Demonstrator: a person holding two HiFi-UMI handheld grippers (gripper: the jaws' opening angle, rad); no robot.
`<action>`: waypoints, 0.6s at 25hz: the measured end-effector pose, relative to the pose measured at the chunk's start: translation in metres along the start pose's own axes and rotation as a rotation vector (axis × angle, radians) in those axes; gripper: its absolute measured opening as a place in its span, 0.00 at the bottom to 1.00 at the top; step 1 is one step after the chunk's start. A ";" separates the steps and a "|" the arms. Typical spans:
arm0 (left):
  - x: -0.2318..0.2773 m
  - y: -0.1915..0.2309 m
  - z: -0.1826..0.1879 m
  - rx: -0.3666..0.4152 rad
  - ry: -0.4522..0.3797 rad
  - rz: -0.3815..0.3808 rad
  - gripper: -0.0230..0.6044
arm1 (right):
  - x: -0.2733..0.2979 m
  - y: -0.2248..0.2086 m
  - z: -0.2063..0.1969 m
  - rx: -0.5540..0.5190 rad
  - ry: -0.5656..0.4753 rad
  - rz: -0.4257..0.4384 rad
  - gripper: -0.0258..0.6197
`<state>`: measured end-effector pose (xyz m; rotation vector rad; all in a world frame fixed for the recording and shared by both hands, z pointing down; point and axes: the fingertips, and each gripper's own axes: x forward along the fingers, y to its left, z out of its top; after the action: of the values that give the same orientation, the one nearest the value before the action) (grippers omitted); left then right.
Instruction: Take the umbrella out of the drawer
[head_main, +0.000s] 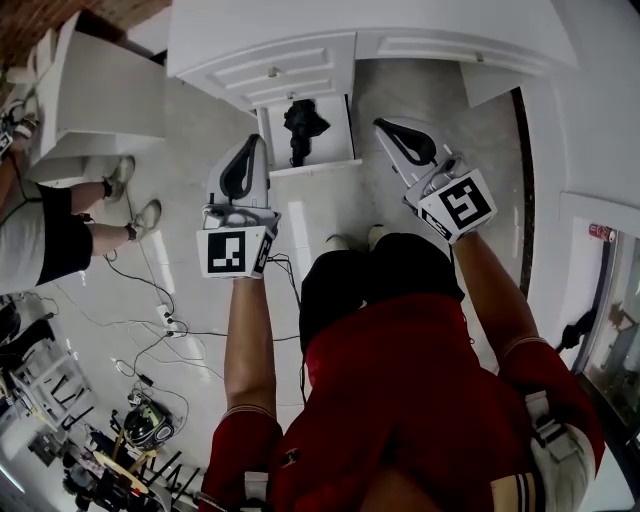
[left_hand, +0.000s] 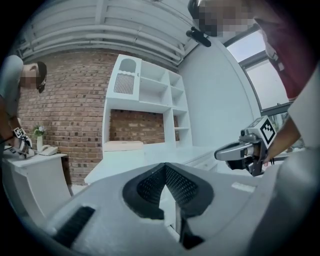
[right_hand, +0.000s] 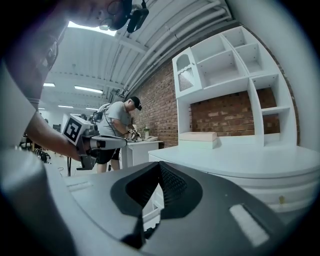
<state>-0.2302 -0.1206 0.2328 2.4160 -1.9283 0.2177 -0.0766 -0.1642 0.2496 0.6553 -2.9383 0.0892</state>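
A black folded umbrella (head_main: 302, 122) lies in the open white drawer (head_main: 316, 168) of a white cabinet (head_main: 300, 40) in the head view. My left gripper (head_main: 255, 140) hangs just left of the drawer and my right gripper (head_main: 382, 124) just right of it, both pointing at the cabinet front. Neither touches the umbrella. In the left gripper view the left gripper (left_hand: 165, 166) has its pads meeting at the tip with nothing between them. In the right gripper view the right gripper (right_hand: 159, 164) looks the same. Each gripper shows in the other's view: right gripper (left_hand: 235, 152), left gripper (right_hand: 107, 142).
A white shelf unit (left_hand: 145, 100) stands on the cabinet against a brick wall. Another person (head_main: 60, 230) stands at a white side table (head_main: 100, 95) to the left. Cables (head_main: 150, 320) and gear lie on the floor behind. A glass door (head_main: 615, 330) is at the right.
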 end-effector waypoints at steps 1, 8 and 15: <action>0.005 0.002 -0.011 -0.004 -0.002 -0.007 0.05 | 0.006 -0.003 -0.011 0.000 0.004 -0.002 0.06; 0.041 0.019 -0.104 -0.028 0.030 -0.017 0.05 | 0.041 -0.026 -0.089 -0.005 0.016 -0.014 0.06; 0.077 0.035 -0.213 -0.056 0.065 -0.026 0.05 | 0.064 -0.048 -0.177 -0.044 0.017 -0.022 0.06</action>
<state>-0.2653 -0.1776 0.4522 2.3665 -1.8493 0.2349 -0.0936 -0.2193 0.4349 0.6774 -2.9073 0.0282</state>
